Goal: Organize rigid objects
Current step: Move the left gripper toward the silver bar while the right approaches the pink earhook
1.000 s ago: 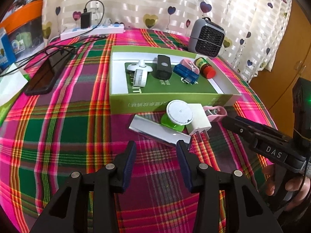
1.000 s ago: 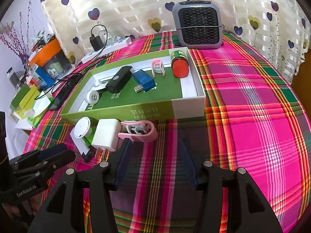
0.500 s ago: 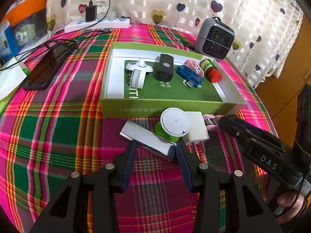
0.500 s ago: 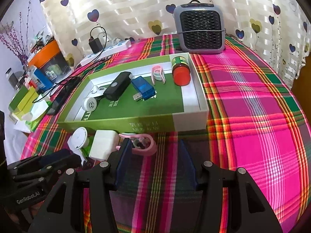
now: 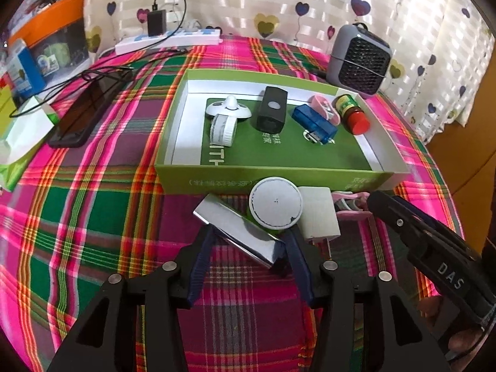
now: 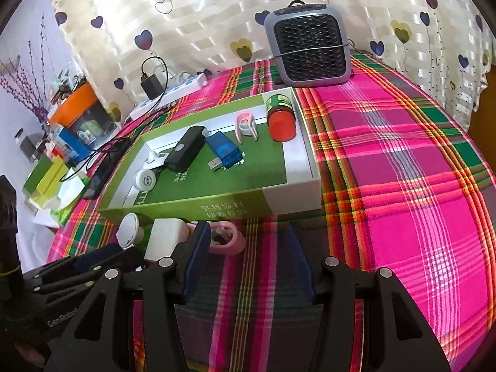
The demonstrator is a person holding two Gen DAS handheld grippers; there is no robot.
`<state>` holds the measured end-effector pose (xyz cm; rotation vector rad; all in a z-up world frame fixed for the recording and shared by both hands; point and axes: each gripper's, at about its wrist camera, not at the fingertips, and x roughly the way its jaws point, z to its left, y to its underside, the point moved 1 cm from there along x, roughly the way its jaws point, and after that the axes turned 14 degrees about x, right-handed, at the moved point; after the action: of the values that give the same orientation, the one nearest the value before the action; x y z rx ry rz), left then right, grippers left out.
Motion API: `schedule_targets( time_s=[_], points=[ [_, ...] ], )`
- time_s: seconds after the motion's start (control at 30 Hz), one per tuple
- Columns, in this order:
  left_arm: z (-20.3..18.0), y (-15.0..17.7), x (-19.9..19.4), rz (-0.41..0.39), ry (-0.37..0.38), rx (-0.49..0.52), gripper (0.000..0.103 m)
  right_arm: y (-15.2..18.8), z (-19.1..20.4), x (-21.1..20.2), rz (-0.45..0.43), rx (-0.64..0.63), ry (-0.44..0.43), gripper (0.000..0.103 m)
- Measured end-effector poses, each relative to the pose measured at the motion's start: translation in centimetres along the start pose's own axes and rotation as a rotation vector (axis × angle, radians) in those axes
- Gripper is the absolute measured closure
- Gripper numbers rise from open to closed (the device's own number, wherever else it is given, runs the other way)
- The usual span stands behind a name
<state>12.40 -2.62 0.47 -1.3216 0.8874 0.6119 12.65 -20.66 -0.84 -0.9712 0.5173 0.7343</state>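
Observation:
A silver flat case lies askew on the plaid cloth, in front of the green box. My left gripper straddles the case. Its jaws are opening and the pads stand off the case. Beside the case sit a white round disc, a white plug charger and a pink clip. My right gripper is open, its left finger against the pink clip. Inside the box lie a black device, a blue USB stick and a red-capped bottle.
A grey fan heater stands behind the box. A power strip, cables and a dark phone lie at the back left, with cartons at the table's left edge. Open plaid cloth stretches to the right of the box.
My left gripper has moved forward until its fingers straddle the silver case, and its jaws have widened. The right gripper has edged closer to the pink clip.

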Motion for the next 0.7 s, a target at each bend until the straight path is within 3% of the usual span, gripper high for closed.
schedule_targets(
  time_s=[0.37, 0.7],
  points=[
    [-0.2, 0.1, -0.2, -0.001, -0.024, 0.043, 0.053, -0.2, -0.7, 0.2, 0.013, 0.037, -0.020, 0.051],
    [2.1, 1.4, -0.9, 0.010, -0.031, -0.004, 0.053, -0.1, -0.5, 0.2, 0.013, 0.020, -0.006, 0.051]
  ],
)
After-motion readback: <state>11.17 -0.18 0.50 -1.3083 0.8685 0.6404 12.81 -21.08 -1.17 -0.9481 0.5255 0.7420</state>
